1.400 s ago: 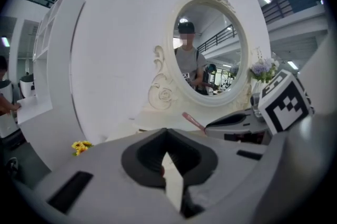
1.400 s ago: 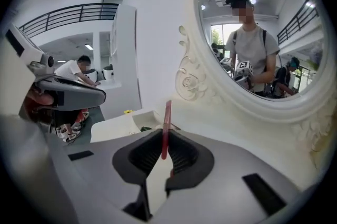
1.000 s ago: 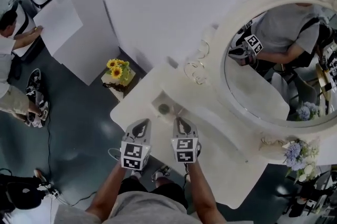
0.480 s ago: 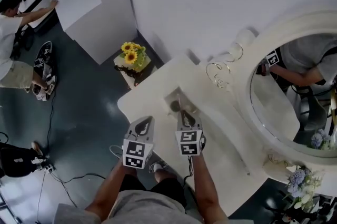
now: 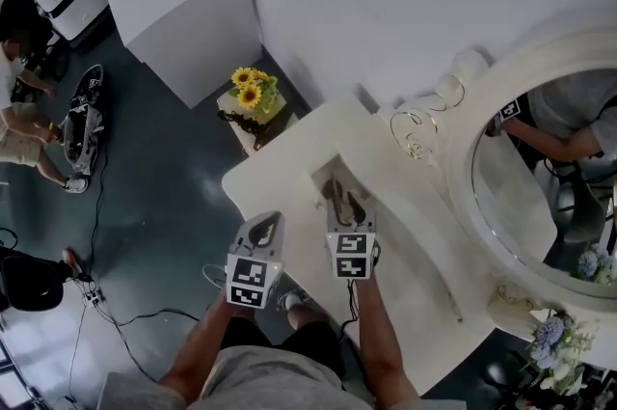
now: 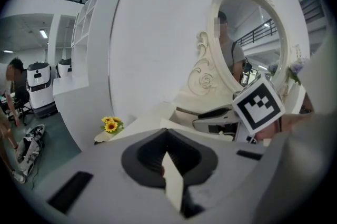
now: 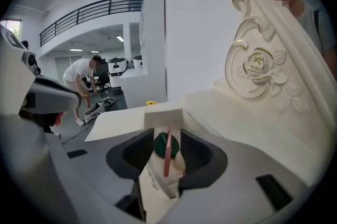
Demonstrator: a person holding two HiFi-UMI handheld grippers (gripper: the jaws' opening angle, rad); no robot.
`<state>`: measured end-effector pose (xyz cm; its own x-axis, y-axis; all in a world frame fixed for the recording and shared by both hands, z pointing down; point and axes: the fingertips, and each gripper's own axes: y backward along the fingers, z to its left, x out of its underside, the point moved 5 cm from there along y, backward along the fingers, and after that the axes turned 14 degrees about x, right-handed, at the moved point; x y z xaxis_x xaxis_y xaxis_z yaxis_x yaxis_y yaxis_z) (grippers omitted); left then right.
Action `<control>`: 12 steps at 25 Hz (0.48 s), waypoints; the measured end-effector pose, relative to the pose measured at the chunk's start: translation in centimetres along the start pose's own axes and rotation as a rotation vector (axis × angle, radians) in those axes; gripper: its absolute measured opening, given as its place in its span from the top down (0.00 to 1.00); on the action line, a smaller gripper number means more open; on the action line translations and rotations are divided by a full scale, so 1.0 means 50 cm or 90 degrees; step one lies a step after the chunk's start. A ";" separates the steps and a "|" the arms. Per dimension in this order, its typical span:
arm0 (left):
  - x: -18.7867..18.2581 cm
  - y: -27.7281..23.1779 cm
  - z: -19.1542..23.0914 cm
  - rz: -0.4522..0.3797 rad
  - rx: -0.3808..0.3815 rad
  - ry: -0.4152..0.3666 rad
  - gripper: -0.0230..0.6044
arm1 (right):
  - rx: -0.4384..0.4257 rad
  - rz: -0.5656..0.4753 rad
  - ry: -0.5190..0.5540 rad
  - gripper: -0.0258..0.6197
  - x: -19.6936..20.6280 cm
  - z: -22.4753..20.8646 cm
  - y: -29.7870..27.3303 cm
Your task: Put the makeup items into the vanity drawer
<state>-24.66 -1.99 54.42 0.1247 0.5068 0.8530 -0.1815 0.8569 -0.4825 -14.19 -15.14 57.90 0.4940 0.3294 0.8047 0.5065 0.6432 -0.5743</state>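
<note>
left gripper (image 5: 262,227): its fingers (image 6: 142,157) are closed together with nothing between them. It hovers at the desk's front edge, with its body out over the floor.
right gripper (image 5: 344,202): its fingers (image 7: 201,154) have just been opening and now stand apart inside the vanity drawer. A pink stick rises in the gap, and neither pad presses on it.
pink stick (image 7: 167,157): slim and nearly upright, it sits in the drawer in front of a green round item (image 7: 159,144). Whether the two touch cannot be told.
vanity drawer (image 5: 321,175): open, a narrow pale box. Its side walls run close along both right fingers, and its far wall rises just beyond the items.
desk (image 5: 280,191): the cream top is bare from the drawer to the rounded corner on the left. A wider bare strip lies on the right, between the drawer and the mirror's base.
mirror (image 5: 540,196): oval with a carved frame, it stands on the right, well apart from the drawer.
floor (image 5: 164,186): dark and open to the left of the desk's edge. A pot of sunflowers (image 5: 249,92) stands near the desk's far corner, beside a white cabinet (image 5: 178,3).
person (image 5: 17,80): crouched at the far left, well apart from the desk.
</note>
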 end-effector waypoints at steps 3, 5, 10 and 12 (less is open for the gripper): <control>0.004 0.004 0.002 0.002 0.000 0.000 0.96 | -0.002 0.005 -0.019 0.71 0.003 -0.001 0.001; 0.004 0.008 0.002 0.004 0.000 -0.001 0.96 | 0.003 0.006 -0.019 0.71 0.003 -0.003 0.003; 0.000 0.016 -0.001 0.002 0.006 -0.004 0.96 | 0.024 0.003 -0.024 0.71 -0.001 -0.010 0.012; -0.008 0.019 -0.001 -0.003 0.010 -0.010 0.96 | 0.035 -0.003 -0.027 0.71 -0.005 -0.012 0.019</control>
<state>-24.83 -1.35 53.62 0.1106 0.5005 0.8586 -0.1966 0.8579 -0.4747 -13.39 -15.01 57.07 0.4605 0.3545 0.8138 0.4684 0.6817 -0.5620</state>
